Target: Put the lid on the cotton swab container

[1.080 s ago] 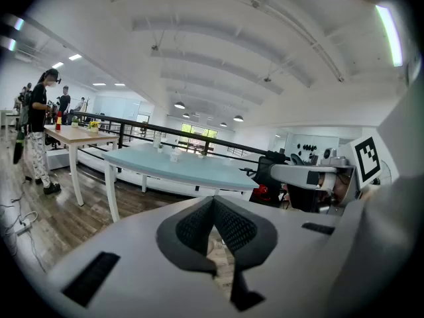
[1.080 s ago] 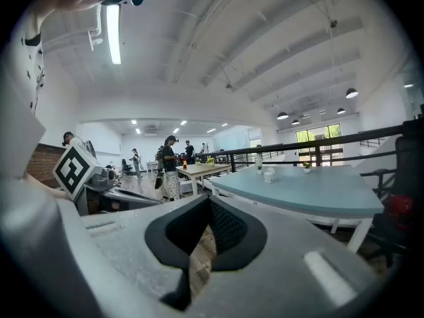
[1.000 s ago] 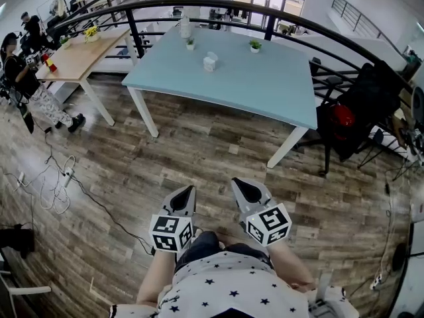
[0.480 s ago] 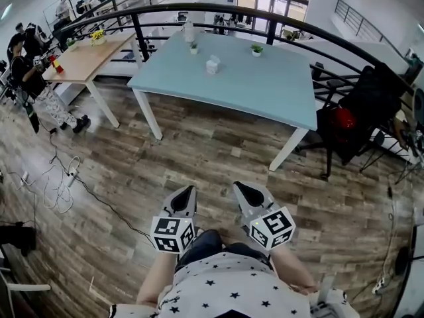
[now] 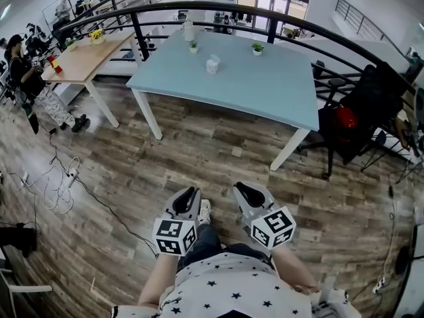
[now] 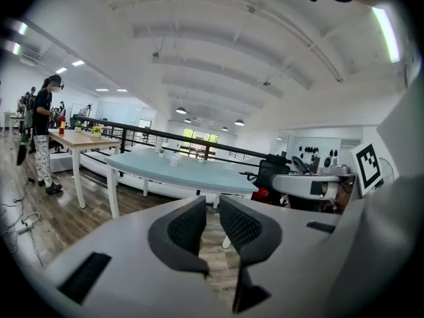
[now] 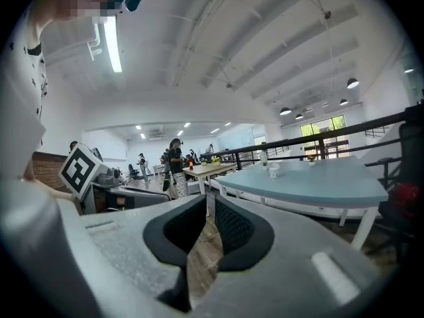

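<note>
Well short of the blue table (image 5: 265, 88), I am just easing left gripper (image 5: 187, 196) and right gripper (image 5: 246, 192) slightly apart, both empty.

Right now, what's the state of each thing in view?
left hand-held gripper: jaws slightly apart, just been opening, nothing between them
right hand-held gripper: jaws slightly apart, just been opening, nothing between them
white container: upright on blue table, untouched; lid too small to tell

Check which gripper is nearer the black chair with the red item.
Right. The right gripper is on the black chair's side, well short of it; the left gripper sits farther left. Both jaws have just been opening, empty.
</note>
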`<state>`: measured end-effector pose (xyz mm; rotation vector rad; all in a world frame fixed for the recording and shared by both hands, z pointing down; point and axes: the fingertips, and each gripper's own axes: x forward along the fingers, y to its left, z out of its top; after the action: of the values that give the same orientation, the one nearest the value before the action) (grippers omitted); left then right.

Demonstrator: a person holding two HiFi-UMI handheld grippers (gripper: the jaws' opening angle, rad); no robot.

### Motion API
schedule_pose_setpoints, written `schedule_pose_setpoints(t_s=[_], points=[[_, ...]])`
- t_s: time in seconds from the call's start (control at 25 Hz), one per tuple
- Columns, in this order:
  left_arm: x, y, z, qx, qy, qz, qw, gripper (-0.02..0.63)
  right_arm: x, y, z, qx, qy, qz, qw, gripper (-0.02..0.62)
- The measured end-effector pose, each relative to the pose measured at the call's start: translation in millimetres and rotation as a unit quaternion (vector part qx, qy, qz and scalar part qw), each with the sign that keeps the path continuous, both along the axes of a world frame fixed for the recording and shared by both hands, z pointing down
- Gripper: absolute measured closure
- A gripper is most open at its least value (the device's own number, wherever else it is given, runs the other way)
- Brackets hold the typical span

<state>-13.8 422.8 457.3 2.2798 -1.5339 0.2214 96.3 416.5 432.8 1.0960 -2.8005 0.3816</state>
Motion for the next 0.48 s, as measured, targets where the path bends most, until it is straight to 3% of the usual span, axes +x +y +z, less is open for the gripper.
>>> schedule_pose_setpoints(t_s=[0.48], points=[[-8.1,-84.8,6.5,0.004,0.006,0.022,0.9997,0.431,-16.7,-85.0,13.1,-0.019,0.007,-0.002,1.000,0.483]])
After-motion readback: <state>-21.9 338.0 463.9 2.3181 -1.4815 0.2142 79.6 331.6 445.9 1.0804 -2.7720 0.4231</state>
